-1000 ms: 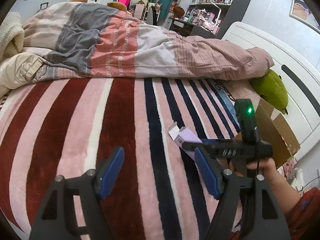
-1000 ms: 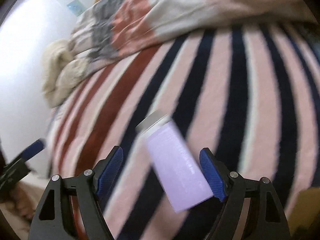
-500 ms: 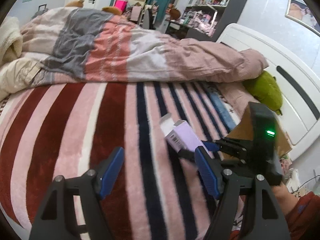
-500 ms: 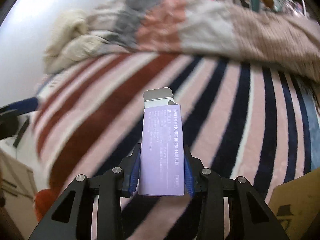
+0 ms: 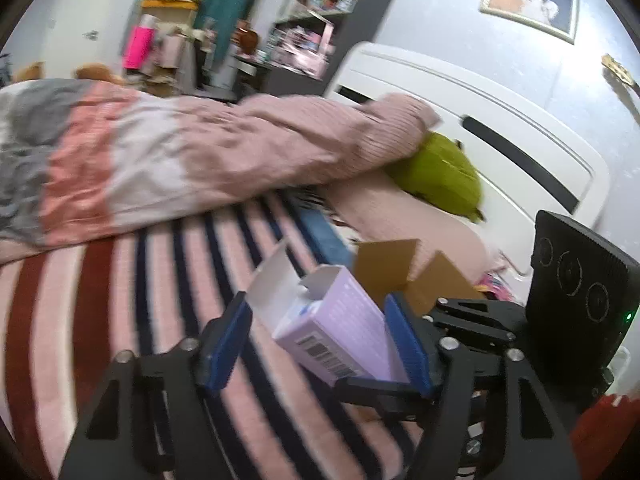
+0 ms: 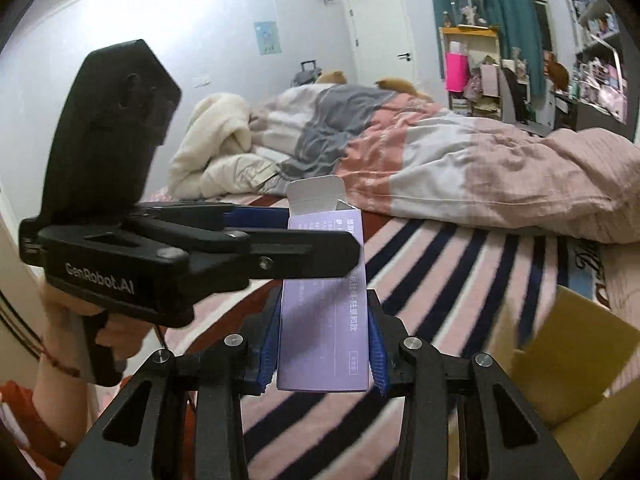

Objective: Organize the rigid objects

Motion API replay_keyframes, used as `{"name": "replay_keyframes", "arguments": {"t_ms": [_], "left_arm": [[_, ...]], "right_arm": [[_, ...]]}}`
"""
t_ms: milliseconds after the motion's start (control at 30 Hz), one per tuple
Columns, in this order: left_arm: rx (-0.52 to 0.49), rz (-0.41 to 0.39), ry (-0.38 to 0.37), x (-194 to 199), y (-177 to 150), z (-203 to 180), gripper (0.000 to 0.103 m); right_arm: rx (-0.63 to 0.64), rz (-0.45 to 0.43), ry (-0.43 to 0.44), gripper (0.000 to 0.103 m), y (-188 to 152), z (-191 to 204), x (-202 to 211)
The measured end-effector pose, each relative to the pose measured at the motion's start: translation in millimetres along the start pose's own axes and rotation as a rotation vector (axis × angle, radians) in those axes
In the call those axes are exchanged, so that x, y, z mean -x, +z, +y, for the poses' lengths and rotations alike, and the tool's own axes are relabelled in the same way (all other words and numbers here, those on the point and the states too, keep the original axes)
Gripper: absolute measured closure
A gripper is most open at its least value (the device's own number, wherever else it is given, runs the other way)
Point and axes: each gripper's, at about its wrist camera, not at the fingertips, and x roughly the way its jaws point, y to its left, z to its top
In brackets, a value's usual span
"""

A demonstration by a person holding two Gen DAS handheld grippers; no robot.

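Note:
A lilac carton (image 6: pixel 325 320) with an open white top flap is clamped between the blue pads of my right gripper (image 6: pixel 323 338) and held upright above the striped bed. In the left wrist view the same carton (image 5: pixel 340 324) lies between the open fingers of my left gripper (image 5: pixel 316 344), its flap end toward the left finger. The left gripper (image 6: pixel 304 232) reaches across the carton's upper part in the right wrist view. I cannot tell whether the left pads touch the carton.
An open brown cardboard box (image 6: pixel 568 360) sits on the bed at the right; its flaps show in the left wrist view (image 5: pixel 404 276). A crumpled duvet (image 6: pixel 460 168) lies across the far bed. A green cushion (image 5: pixel 444 176) rests against the white headboard (image 5: pixel 500 128).
My right gripper closed on the carton and lifted it off the bed. My left gripper moved in and turned right, so the carton now sits between its open fingers.

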Motion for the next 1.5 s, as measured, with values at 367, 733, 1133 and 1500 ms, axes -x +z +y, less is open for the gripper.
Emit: {"name": "replay_keyframes", "arguments": {"t_ms": [367, 733, 1133, 1500], "left_arm": [[-0.08, 0.15, -0.096, -89, 11, -66, 0.057], [-0.128, 0.187, 0.018, -109, 4, -78, 0.04], [-0.09, -0.074, 0.241, -14, -5, -66, 0.018], [-0.001, -0.205, 0.423, 52, -28, -37, 0.014]], "right_arm": [[-0.122, 0.054, -0.1, 0.07, -33, -85, 46], [-0.149, 0.146, -0.178, 0.065, -51, -100, 50], [-0.069, 0.04, -0.255, 0.015, -34, -72, 69], [-0.003, -0.116, -0.266, 0.0, -31, -41, 83]]}}
